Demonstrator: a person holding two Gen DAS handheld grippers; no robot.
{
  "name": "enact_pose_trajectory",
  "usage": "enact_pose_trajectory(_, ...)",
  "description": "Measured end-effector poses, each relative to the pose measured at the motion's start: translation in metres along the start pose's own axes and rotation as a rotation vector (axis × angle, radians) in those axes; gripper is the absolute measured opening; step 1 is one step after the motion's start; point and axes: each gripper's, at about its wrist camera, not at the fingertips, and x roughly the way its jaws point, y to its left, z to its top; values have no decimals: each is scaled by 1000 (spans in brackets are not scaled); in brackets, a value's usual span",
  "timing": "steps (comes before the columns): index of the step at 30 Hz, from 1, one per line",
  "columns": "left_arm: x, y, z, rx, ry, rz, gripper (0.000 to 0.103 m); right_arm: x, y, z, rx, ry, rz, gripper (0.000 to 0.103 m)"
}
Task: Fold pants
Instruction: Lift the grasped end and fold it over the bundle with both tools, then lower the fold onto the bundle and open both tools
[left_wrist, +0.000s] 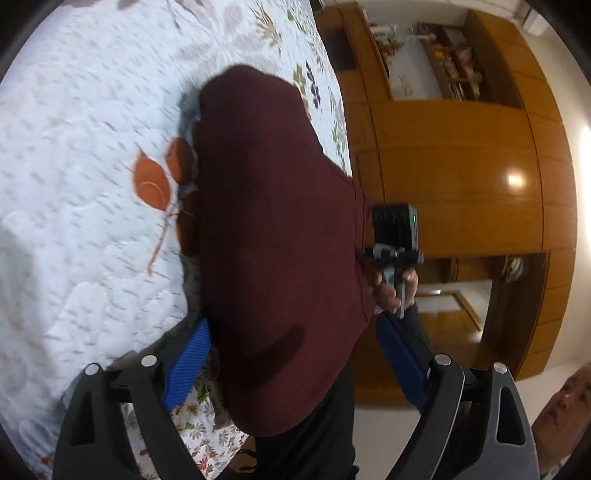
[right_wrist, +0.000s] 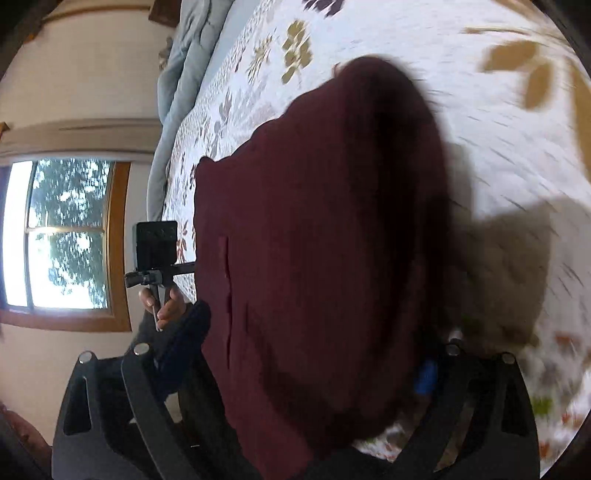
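In the left wrist view, a white quilted bedspread (left_wrist: 81, 155) with orange leaf prints spreads off to the left of the left gripper (left_wrist: 291, 365). Its blue pads stand wide apart, one on each side of the maroon pants (left_wrist: 273, 229), which lie bunched between and ahead of the jaws without being pinched. Right of them a hand (left_wrist: 393, 288) holds the other tool, with a wooden wardrobe (left_wrist: 461, 166) behind.

In the right wrist view, a window (right_wrist: 62, 236) sits far left, then a hand (right_wrist: 166, 306), then the pants between the widely spread jaws of the right gripper (right_wrist: 306, 369). No legible writing anywhere.
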Motion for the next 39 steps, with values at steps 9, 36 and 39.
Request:
enact_pose_trajectory(9, 9, -5, -5, 17, 10, 14, 90, 4, 8, 3, 3, -37, 40, 95)
enact_pose_trajectory(36, -29, -14, -40, 26, -248, -40, 32, 3, 92, -9, -80, -109, -38, 43)
enact_pose_trajectory(39, -63, -15, -43, 40, -291, -33, 32, 19, 116, 1, -111, -102, -34, 43)
